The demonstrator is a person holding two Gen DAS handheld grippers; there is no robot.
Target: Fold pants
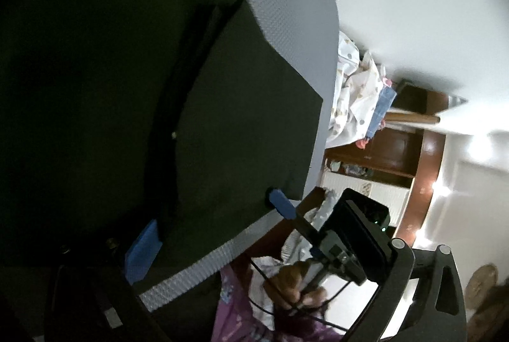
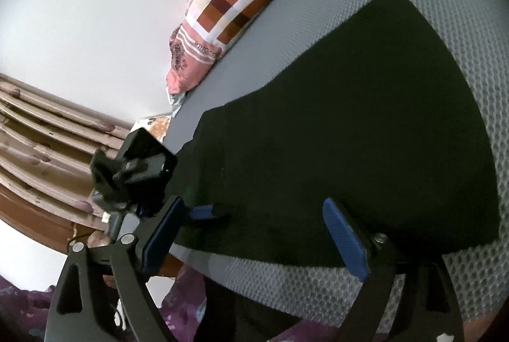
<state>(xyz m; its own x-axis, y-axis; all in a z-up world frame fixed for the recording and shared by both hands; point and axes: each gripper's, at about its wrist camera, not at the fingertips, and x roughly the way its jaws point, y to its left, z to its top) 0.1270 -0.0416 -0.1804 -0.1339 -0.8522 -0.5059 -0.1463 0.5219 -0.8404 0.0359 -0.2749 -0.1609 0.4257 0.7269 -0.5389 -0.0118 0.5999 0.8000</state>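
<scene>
Dark pants (image 2: 366, 125) lie flat on a grey textured mattress (image 2: 318, 1); in the left wrist view the pants (image 1: 248, 125) fill the frame's left and middle. My right gripper (image 2: 254, 240) is open, its blue pads (image 2: 343, 233) hovering over the pants' near edge. My left gripper shows in the right wrist view (image 2: 206, 211), its blue fingertips pinched on the pants' near corner. In its own view one blue pad (image 1: 143, 249) shows; dark cloth covers the rest. The right gripper's blue fingertip (image 1: 281, 203) touches the pants' edge there.
A patchwork pillow (image 2: 235, 1) lies at the mattress head against a white wall. Crumpled white bedding (image 1: 353, 97) sits past the mattress edge, with a wooden cabinet (image 1: 391, 151) behind. The mattress's near edge (image 2: 286, 278) is close to the person's purple clothing.
</scene>
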